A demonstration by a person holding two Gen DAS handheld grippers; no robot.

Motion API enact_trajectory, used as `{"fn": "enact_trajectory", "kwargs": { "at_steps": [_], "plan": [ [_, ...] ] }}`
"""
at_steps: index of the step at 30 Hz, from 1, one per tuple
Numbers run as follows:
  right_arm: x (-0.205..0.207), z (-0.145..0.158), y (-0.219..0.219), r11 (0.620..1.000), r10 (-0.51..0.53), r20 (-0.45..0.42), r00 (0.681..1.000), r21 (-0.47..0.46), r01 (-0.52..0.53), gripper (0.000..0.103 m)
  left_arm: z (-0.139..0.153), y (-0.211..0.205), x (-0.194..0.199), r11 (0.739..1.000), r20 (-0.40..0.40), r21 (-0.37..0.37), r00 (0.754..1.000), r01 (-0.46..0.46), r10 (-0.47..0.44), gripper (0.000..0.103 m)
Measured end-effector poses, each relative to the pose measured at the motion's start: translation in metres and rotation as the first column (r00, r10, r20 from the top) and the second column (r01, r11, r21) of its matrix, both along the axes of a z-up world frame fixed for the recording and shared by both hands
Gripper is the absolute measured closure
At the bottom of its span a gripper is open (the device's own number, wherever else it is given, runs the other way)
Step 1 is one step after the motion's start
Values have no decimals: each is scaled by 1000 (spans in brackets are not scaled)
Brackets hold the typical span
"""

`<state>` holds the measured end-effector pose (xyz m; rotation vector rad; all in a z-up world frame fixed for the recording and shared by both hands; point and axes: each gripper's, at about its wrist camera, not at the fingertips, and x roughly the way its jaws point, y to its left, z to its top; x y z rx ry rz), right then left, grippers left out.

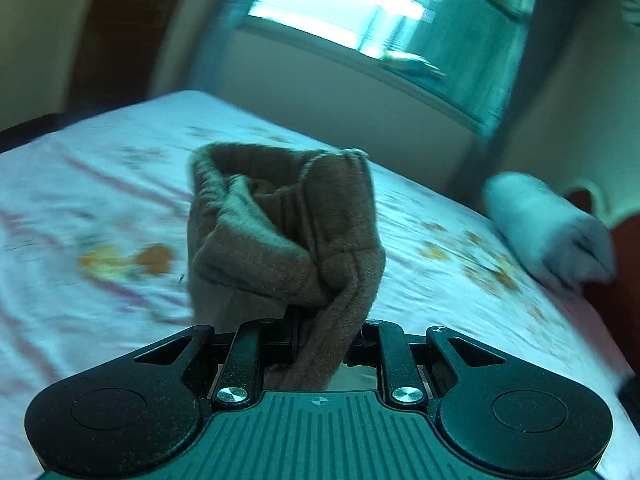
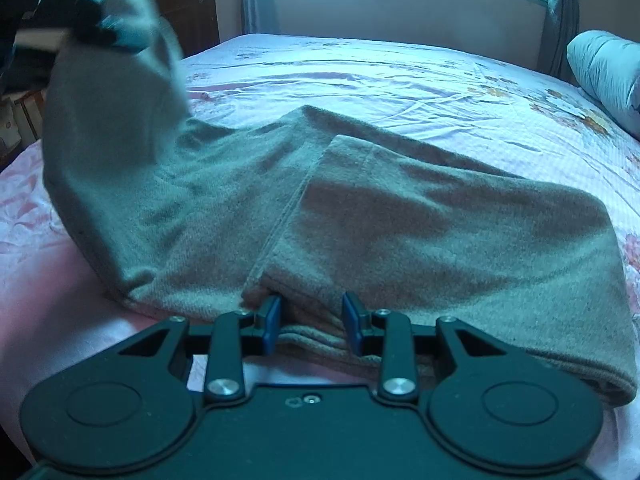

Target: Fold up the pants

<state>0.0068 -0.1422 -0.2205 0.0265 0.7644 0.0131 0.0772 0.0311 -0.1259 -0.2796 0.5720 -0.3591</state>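
The pants (image 2: 360, 216), soft brownish fleece, lie across the bed (image 2: 360, 76), long axis side to side. Their left end hangs lifted, pinched in the left gripper (image 1: 320, 320), fingers closed on a bunched fold. The right gripper (image 2: 312, 320) sits at the near folded edge, fingers part-open astride it; whether they press, I cannot tell. A pale pillow (image 2: 604, 76) lies far right.

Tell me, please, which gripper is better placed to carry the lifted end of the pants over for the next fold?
Left. The left gripper is shut on the pants, holding their end above the bed. The right gripper sits low at the near edge.
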Motion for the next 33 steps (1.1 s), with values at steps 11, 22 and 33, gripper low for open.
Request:
{"fn": "enact_trajectory", "kwargs": {
  "at_steps": [11, 22, 33],
  "plan": [
    [-2, 3, -17, 996, 53, 10, 999, 78, -53, 75, -21, -132, -23, 900, -119, 41, 896, 434, -427, 84],
    [-50, 33, -85, 989, 23, 43, 999, 148, -29, 43, -25, -156, -38, 850, -100, 186, 870, 492, -482, 84],
    [-90, 49, -228, 771, -361, -26, 932, 553, 314, 41, -31, -196, -81, 774, -32, 343, 830, 532, -556, 84]
  ]
}}
